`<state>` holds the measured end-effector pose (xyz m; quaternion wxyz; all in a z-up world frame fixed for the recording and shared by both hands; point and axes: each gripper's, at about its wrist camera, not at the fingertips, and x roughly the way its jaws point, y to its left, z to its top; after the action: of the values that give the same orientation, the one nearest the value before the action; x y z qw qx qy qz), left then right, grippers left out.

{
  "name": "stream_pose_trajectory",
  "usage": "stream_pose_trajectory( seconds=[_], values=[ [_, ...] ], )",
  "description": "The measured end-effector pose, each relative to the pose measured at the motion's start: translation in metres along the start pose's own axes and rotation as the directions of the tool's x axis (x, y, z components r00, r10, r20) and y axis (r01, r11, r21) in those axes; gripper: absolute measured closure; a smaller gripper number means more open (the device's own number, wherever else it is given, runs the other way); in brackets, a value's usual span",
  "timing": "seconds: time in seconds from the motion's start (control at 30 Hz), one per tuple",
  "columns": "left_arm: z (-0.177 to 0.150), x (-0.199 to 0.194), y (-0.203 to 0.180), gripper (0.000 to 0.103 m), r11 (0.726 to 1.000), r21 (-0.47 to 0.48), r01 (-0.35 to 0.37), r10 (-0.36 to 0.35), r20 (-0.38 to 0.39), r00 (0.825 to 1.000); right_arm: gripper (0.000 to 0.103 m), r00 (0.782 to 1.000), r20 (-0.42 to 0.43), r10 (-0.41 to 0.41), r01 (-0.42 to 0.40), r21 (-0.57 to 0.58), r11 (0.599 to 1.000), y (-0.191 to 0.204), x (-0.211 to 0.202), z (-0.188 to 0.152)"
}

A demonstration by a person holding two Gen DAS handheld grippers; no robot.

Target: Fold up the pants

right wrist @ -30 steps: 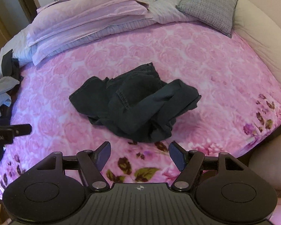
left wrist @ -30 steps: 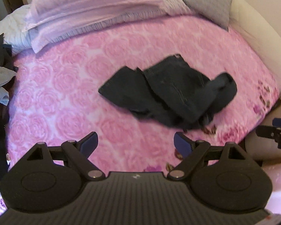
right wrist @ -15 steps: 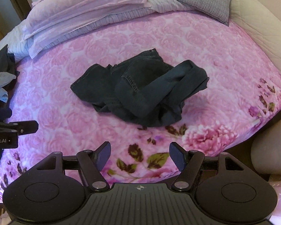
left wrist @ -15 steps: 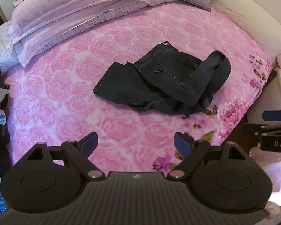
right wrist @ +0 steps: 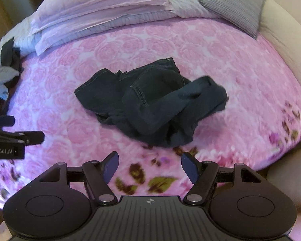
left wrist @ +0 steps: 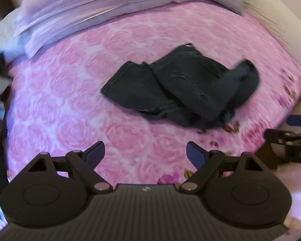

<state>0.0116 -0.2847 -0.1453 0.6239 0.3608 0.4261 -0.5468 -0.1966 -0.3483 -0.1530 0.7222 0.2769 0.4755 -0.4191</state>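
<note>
Dark denim pants (left wrist: 182, 92) lie crumpled in a heap on the pink rose-patterned bedspread (left wrist: 70, 100), one leg flopped over the top toward the right. In the right wrist view the same pants (right wrist: 150, 102) sit mid-bed with a pocket seam showing. My left gripper (left wrist: 145, 152) hovers open above the bedspread, short of the heap's near edge, nothing between its blue pads. My right gripper (right wrist: 149, 164) is also open and empty, just in front of the pants. Each gripper shows at the other view's edge: right gripper (left wrist: 291, 138), left gripper (right wrist: 12, 138).
Folded lilac bedding (right wrist: 102, 12) and a grey cushion (right wrist: 236, 10) lie at the bed's far end. A pile of grey and dark clothes (right wrist: 4, 76) sits at the left edge. A cream padded bed surround (right wrist: 287, 40) curves along the right.
Both grippers have come down toward the bed, so the pants look larger and nearer. The pants themselves have not moved. Jaw openings are unchanged.
</note>
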Motion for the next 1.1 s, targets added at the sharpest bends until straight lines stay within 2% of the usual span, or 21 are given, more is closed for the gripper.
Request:
stream_pose_trajectory(
  seconds=[0.1,0.17,0.27,0.37,0.43,0.5,0.63,0.7,0.73,0.77,0.8,0.87,0.97,1.03,1.1],
  values=[
    [-0.003,0.02,0.003,0.018,0.99,-0.132,-0.058,0.053,-0.038,0.998,0.037,1.0,0.009,0.022,-0.021,-0.119,0.993,-0.01,0.018,0.013],
    [-0.009,0.036,0.006,0.018,0.976,-0.198,-0.094,0.085,-0.053,0.995,0.037,0.998,0.039,0.053,-0.042,-0.236,0.971,-0.01,0.034,0.022],
    [-0.02,0.063,0.014,0.019,0.938,-0.31,-0.152,0.135,-0.075,0.988,0.037,0.996,0.057,0.07,-0.044,-0.371,0.928,0.0,0.069,0.026],
    [-0.033,0.087,0.026,0.021,0.903,-0.389,-0.184,0.151,-0.113,0.982,0.037,0.995,0.055,0.079,-0.044,-0.469,0.882,0.019,0.112,0.025],
    [-0.04,0.102,0.031,0.021,0.892,-0.404,-0.203,0.16,-0.137,0.978,0.037,0.996,0.056,0.073,-0.034,-0.512,0.858,0.034,0.139,0.025],
    [-0.044,0.116,0.035,0.021,0.89,-0.405,-0.211,0.162,-0.151,0.975,0.037,0.996,0.075,0.038,0.009,-0.543,0.84,0.052,0.165,0.03],
    [-0.046,0.148,0.053,0.024,0.896,-0.395,-0.204,0.151,-0.161,0.975,0.037,0.987,0.146,-0.072,0.144,-0.57,0.809,0.077,0.215,0.037],
    [-0.044,0.161,0.059,0.025,0.903,-0.384,-0.194,0.145,-0.152,0.978,0.037,0.989,0.127,-0.073,0.133,-0.563,0.816,0.075,0.233,0.041],
    [-0.042,0.169,0.061,0.026,0.906,-0.382,-0.183,0.137,-0.145,0.98,0.044,0.993,0.105,-0.054,0.103,-0.548,0.83,0.069,0.236,0.046],
    [-0.037,0.174,0.06,0.027,0.908,-0.383,-0.171,0.125,-0.142,0.982,0.086,0.997,0.08,-0.023,0.061,-0.517,0.854,0.059,0.238,0.052],
    [-0.032,0.18,0.06,0.03,0.909,-0.388,-0.154,0.108,-0.138,0.985,0.1,0.997,0.077,-0.018,0.052,-0.476,0.878,0.05,0.236,0.061],
    [-0.022,0.188,0.059,0.033,0.906,-0.407,-0.115,0.073,-0.118,0.99,0.101,0.994,0.102,0.041,-0.004,-0.34,0.941,0.015,0.221,0.078],
    [-0.009,0.197,0.058,0.033,0.885,-0.465,-0.042,0.01,-0.071,0.997,0.101,0.981,0.196,0.009,0.016,-0.128,0.992,-0.052,0.188,0.102],
    [0.0,0.205,0.054,0.033,0.854,-0.519,0.014,-0.039,-0.037,0.999,0.101,0.971,0.237,-0.028,0.013,0.063,0.998,-0.109,0.165,0.117],
    [0.008,0.214,0.051,0.033,0.815,-0.576,0.062,-0.082,-0.009,0.997,0.101,0.958,0.273,-0.084,0.011,0.258,0.966,-0.17,0.145,0.124]
  ],
)
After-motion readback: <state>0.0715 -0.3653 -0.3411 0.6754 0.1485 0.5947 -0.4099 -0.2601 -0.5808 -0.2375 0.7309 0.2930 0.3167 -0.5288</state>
